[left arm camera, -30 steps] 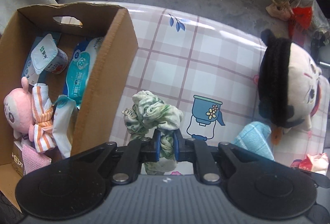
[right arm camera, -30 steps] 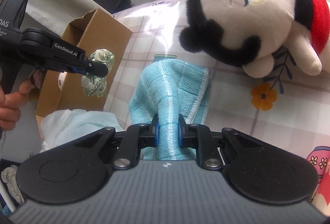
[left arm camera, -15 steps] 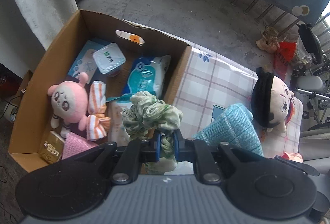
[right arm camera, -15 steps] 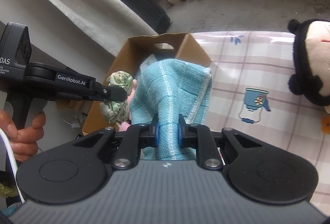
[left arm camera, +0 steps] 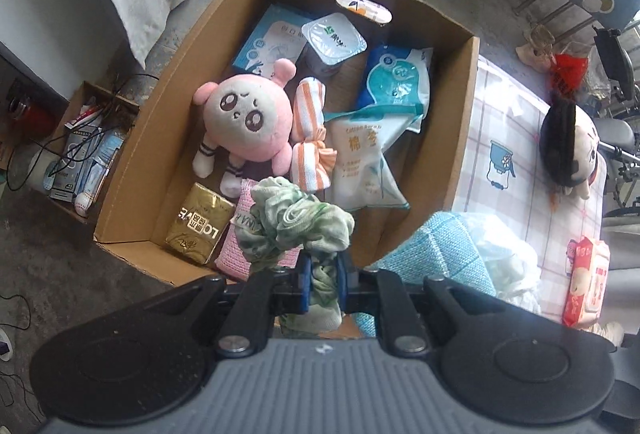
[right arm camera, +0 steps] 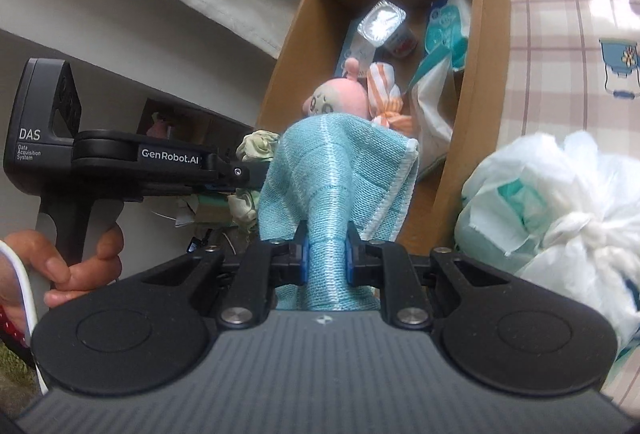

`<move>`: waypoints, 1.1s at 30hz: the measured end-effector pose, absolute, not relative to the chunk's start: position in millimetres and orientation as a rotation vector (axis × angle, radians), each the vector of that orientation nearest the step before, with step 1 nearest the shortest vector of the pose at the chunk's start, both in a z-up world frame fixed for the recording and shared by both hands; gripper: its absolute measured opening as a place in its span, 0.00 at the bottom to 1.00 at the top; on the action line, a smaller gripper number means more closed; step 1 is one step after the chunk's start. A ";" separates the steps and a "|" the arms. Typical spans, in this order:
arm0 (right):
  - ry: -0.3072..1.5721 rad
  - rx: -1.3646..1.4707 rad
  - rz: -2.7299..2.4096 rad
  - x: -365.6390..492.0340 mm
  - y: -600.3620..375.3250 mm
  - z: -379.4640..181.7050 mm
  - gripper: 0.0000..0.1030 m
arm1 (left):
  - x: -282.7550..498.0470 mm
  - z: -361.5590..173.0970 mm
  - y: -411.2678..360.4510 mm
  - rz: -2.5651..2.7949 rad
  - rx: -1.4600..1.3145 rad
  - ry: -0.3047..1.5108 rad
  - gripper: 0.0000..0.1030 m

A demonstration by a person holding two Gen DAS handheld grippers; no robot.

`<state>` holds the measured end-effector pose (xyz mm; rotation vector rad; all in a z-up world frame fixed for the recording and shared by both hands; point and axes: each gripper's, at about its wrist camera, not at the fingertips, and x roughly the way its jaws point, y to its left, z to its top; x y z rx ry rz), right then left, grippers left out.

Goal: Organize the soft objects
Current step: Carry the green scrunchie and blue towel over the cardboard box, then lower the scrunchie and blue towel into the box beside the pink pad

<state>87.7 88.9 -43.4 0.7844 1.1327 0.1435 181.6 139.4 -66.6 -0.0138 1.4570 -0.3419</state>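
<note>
Left gripper (left arm camera: 322,284): jaws clamped on a green-and-white ruffled fabric scrunchie (left arm camera: 298,224), held above the near end of the box.
Right gripper (right arm camera: 326,260): jaws clamped on a light blue woven cloth (right arm camera: 340,170) that rises in a fold in front of it — just beside the box's near corner.
Hand (right arm camera: 78,268): wrapped round the left gripper's black handle, seen from the right wrist.
Open brown cardboard box (left arm camera: 466,122): stands against the edge of the checked tablecloth (left arm camera: 516,138).
Box contents: a round pink plush doll (left arm camera: 246,122), an orange-and-white striped cloth roll (left arm camera: 312,142), a white cotton-swab pouch (left arm camera: 364,162), a blue wet-wipe pack (left arm camera: 396,82), a foil-lidded yogurt cup (left arm camera: 332,42), a gold packet (left arm camera: 200,228) and a pink knitted cloth (left arm camera: 244,246).
Tablecloth: a black-haired plush doll (left arm camera: 568,146) and a knotted white plastic bag (right arm camera: 560,210) — well apart.
</note>
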 end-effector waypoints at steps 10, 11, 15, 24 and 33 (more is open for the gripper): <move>1.148 0.903 -0.138 62.4 90.9 -64.4 0.14 | 184.3 -130.3 134.7 -0.568 0.040 1.590 0.14; 1.134 0.917 -0.160 59.6 88.5 -63.2 0.14 | 184.1 -136.7 130.6 -0.583 0.054 1.601 0.14; 1.068 0.948 -0.227 47.9 74.9 -55.8 0.14 | 180.2 -155.2 111.8 -0.691 0.121 1.642 0.16; 0.997 0.991 -0.306 39.0 54.6 -55.5 0.14 | 172.4 -196.1 76.8 -0.768 0.216 1.688 0.29; 0.965 1.042 -0.286 65.6 54.7 -59.7 0.14 | 171.9 -213.4 85.9 -0.712 0.251 1.703 0.22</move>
